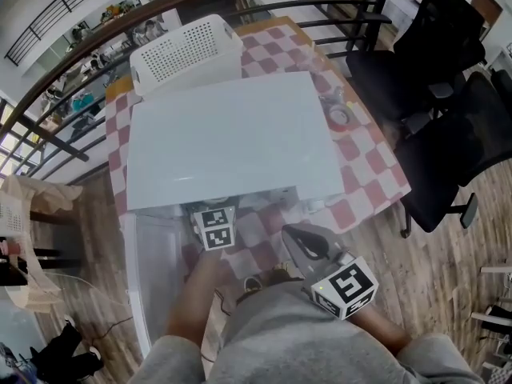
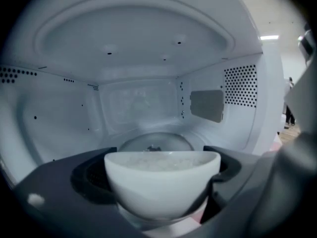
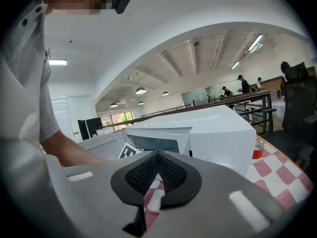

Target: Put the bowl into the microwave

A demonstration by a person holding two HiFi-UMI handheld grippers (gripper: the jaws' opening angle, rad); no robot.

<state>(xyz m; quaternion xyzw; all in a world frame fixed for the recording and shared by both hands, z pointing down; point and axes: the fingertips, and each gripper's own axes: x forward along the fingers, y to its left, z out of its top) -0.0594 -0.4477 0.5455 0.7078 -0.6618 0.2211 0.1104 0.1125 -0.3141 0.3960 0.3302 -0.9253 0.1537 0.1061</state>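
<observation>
In the left gripper view a white bowl (image 2: 163,192) filled with rice sits between the dark jaws of my left gripper (image 2: 157,170), which is shut on it. The bowl is at the mouth of the microwave cavity (image 2: 143,98), just in front of the glass turntable (image 2: 156,142). From the head view the white microwave (image 1: 232,134) is seen from above, its door (image 1: 156,270) swung open to the left. The left gripper (image 1: 214,228) reaches under the microwave's front edge, which hides its jaws. My right gripper (image 1: 304,242) hovers to the right of the opening, shut and empty (image 3: 157,175).
A white perforated basket (image 1: 188,50) stands behind the microwave on the red-checked tablecloth (image 1: 368,166). A tape roll (image 1: 339,117) lies to the microwave's right. Black office chairs (image 1: 448,94) stand past the table's right edge. A railing (image 1: 96,46) runs behind the table.
</observation>
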